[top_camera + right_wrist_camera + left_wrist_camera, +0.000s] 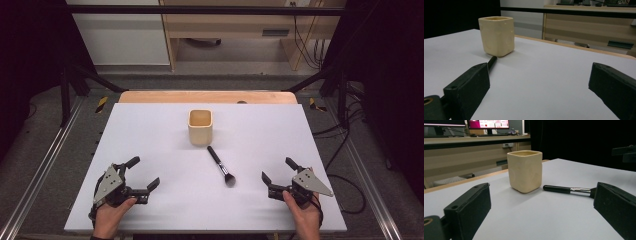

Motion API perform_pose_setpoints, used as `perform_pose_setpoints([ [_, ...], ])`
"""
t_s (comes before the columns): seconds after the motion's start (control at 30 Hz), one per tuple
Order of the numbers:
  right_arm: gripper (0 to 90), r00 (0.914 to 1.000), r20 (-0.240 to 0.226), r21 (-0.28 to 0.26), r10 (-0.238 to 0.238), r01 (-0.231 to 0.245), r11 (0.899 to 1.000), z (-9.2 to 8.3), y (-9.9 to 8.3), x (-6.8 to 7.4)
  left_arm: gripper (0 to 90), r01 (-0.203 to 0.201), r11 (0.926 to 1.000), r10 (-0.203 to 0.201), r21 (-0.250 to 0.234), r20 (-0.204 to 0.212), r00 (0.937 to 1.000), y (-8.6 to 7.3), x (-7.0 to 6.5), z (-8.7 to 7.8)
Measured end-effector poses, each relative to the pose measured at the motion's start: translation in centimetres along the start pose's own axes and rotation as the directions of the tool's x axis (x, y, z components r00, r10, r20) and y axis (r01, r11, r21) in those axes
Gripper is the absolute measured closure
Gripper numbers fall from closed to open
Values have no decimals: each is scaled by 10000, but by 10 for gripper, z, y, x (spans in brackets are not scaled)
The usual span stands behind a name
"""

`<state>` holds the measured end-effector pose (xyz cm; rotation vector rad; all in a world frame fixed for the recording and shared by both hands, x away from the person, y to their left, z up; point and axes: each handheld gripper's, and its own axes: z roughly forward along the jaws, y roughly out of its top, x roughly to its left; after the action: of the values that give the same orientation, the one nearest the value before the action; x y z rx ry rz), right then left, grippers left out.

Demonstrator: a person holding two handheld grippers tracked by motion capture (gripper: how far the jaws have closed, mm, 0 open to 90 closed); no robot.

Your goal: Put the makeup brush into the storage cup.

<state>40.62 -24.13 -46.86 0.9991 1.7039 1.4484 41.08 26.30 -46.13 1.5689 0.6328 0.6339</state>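
So the thing to watch here is the black-handled makeup brush with the silver ferrule and dark bristles [220, 165]. It's lying flat on the pale lavender surface [165, 200], just in front of the cream-coloured square ceramic cup [200, 127], near it but not quite touching as far as I can tell. Its long axis runs diagonally: handle end up by the cup, bristle end pointing back toward the person and a bit to their right.

Both grippers are parked near the front edge with nothing in them, jaws spread wide. The left gripper [140, 175] and the right gripper [278, 171] sit on either side of the brush. I'd say the right one is a bit closer to the bristle end, so it looks like the natural pick for the grab, coming in across the handle rather than along it.
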Motion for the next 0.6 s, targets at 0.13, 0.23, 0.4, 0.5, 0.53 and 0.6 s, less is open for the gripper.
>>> perform_pose_setpoints([
  [0.13,39,10000,4,-44,10,-10,10000,0,0,0,9,-45,10000,44,42,57,10000,0,0,1],
  [0.23,37,9999,-98,-70,32,-33,10000,0,0,1,9,-29,10000,29,55,86,10000,-1,0,1],
  [0.4,36,9998,-214,35,20,-19,10000,1,0,3,9,-83,9999,81,132,150,9999,-1,-2,2],
  [0.5,33,9997,-212,170,87,-83,9998,1,0,4,9,-125,9998,122,175,156,9998,-1,-3,2],
  [0.53,32,9997,-181,323,184,-178,9993,2,1,4,9,-177,9996,173,218,153,9997,-1,-3,2],
  [0.6,30,9994,-217,619,284,-270,9977,4,4,5,9,-192,9996,189,208,134,9997,-2,-3,3],
])
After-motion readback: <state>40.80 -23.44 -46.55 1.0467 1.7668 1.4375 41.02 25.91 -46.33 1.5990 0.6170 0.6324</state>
